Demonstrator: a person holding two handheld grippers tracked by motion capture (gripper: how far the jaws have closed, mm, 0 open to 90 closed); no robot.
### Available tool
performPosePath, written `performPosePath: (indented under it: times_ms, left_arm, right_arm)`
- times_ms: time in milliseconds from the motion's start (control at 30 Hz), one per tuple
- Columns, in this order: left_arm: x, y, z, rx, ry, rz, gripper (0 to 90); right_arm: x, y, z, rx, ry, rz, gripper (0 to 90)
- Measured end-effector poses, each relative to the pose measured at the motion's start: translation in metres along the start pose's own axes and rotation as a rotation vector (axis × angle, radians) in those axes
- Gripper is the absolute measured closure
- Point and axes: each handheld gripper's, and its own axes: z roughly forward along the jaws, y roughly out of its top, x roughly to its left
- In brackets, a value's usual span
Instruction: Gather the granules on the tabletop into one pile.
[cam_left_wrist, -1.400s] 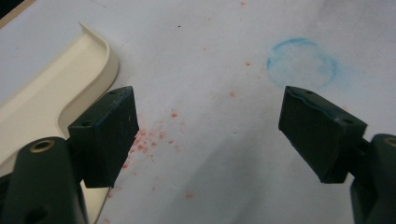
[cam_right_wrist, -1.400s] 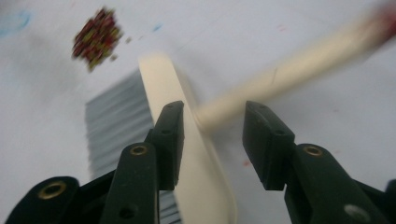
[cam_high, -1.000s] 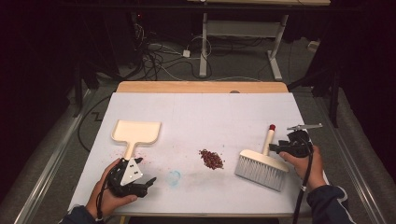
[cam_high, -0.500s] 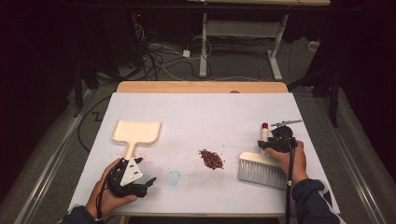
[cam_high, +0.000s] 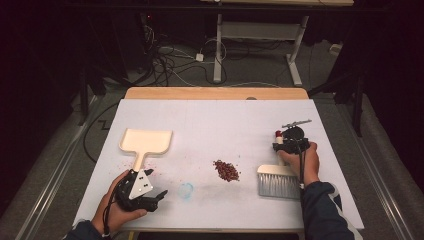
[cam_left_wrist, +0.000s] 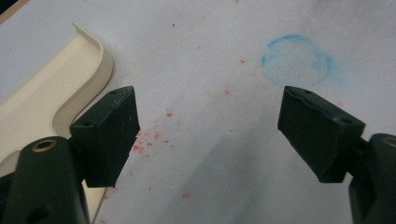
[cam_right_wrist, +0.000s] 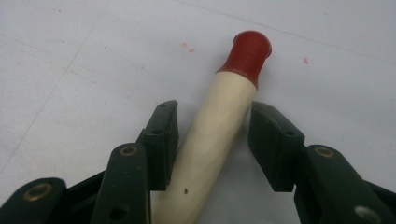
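Table: white sheet (cam_high: 215, 125) over a wooden top, whose far edge shows as a tan strip
Dustpan: cream dustpan (cam_high: 145, 141) on the left part of the sheet, pan toward the far side, handle pointing back to the person; in the left gripper view its curved rim (cam_left_wrist: 56, 88) lies just beside the left jaw
Crumbs: small heap of dark red bits (cam_high: 226, 170) near the middle of the sheet, between dustpan and brush, apart from both
Brush: hand brush (cam_high: 278, 181) on the right part of the sheet, grey bristles toward the person, cream handle with a red tip (cam_right_wrist: 246, 49) pointing away
Left gripper: left gripper (cam_high: 159, 196) held low at the near left edge, just beyond the dustpan handle's end; jaws wide apart with bare sheet between them (cam_left_wrist: 210, 126)
Right gripper: right gripper (cam_right_wrist: 212, 140) set around the brush handle, one jaw each side; the left jaw seems to touch the wood, a slim gap shows at the right jaw, so not clamped; in the high view it sits over the handle (cam_high: 289, 146)
Marks: faint blue ring (cam_left_wrist: 297, 58) and scattered pink specks (cam_left_wrist: 154, 135) on the sheet ahead of the left gripper
Floor: cables (cam_high: 170, 55) and white table legs beyond the far edge
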Motion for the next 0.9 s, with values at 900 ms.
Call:
performPosePath:
  times_ms: [900]
  left_arm:
    - [0.003,0.001,-0.003,-0.021,0.018,-0.016,19.5]
  right_arm:
    - [0.019,0.002,-0.072,-0.453,0.092,-0.188,35.5]
